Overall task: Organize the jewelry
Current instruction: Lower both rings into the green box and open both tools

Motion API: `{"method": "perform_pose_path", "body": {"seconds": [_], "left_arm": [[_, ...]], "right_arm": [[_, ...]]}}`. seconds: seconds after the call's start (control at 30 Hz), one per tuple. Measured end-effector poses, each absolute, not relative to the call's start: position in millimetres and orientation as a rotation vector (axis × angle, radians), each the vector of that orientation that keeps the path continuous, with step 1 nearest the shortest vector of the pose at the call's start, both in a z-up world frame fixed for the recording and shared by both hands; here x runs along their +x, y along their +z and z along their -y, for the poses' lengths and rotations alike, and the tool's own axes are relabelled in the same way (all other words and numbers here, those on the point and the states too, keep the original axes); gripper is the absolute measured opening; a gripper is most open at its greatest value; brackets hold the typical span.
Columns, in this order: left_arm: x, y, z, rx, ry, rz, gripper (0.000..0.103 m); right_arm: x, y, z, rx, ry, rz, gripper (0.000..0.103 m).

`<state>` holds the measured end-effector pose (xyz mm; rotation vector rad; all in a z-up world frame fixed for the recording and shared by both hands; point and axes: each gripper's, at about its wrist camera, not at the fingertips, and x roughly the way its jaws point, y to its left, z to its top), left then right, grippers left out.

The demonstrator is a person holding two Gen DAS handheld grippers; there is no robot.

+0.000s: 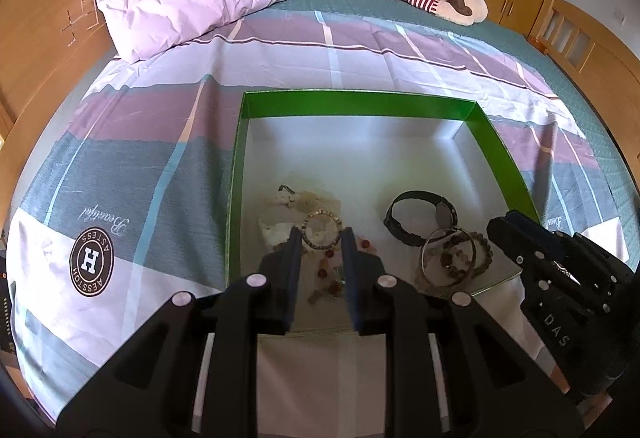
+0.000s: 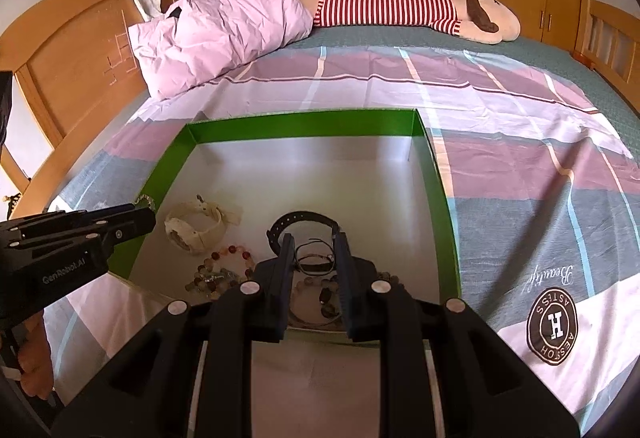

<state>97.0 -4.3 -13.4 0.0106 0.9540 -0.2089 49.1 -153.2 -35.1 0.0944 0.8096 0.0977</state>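
Your left gripper (image 1: pixel 321 238) hangs over the near left part of the shallow green-walled cardboard box (image 1: pixel 360 103), fingers parted around a small beaded ring bracelet (image 1: pixel 322 230). Whether it grips that ring or merely frames it, you cannot tell.

Your right gripper (image 2: pixel 313 244) sits parted over the near middle of the box with nothing clamped; a thin dark cord bracelet (image 2: pixel 314 260) lies between its fingers.

By the look of it, gathering is largely done: a cream-coloured wristwatch (image 2: pixel 194 228), a black strap watch (image 1: pixel 420 213), a clear bangle (image 1: pixel 448 257) and a loose string of reddish-brown beads (image 2: pixel 224 270) all lie inside the box, bunched toward you, touching or overlapping. No jewelry shows on the plaid bedsheet (image 1: pixel 160 141) outside.

What likely remains is separating these pieces and spreading them into the bare far half.
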Motion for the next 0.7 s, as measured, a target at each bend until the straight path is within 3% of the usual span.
{"method": "perform_pose_path", "body": {"seconds": [0.53, 0.6, 0.63, 0.7], "left_arm": [[98, -25, 13, 0.044, -0.211, -0.987, 0.021], [98, -26, 13, 0.045, -0.21, -0.988, 0.022], [98, -26, 13, 0.045, -0.212, -0.99, 0.025], [98, -24, 13, 0.047, -0.215, -0.986, 0.041]], "right_arm": [[53, -47, 155, 0.096, 0.074, -0.849, 0.021], [53, -48, 157, 0.114, 0.073, -0.86, 0.024], [53, -48, 158, 0.122, 0.073, -0.862, 0.032], [51, -46, 160, 0.136, 0.071, -0.849, 0.043]]}}
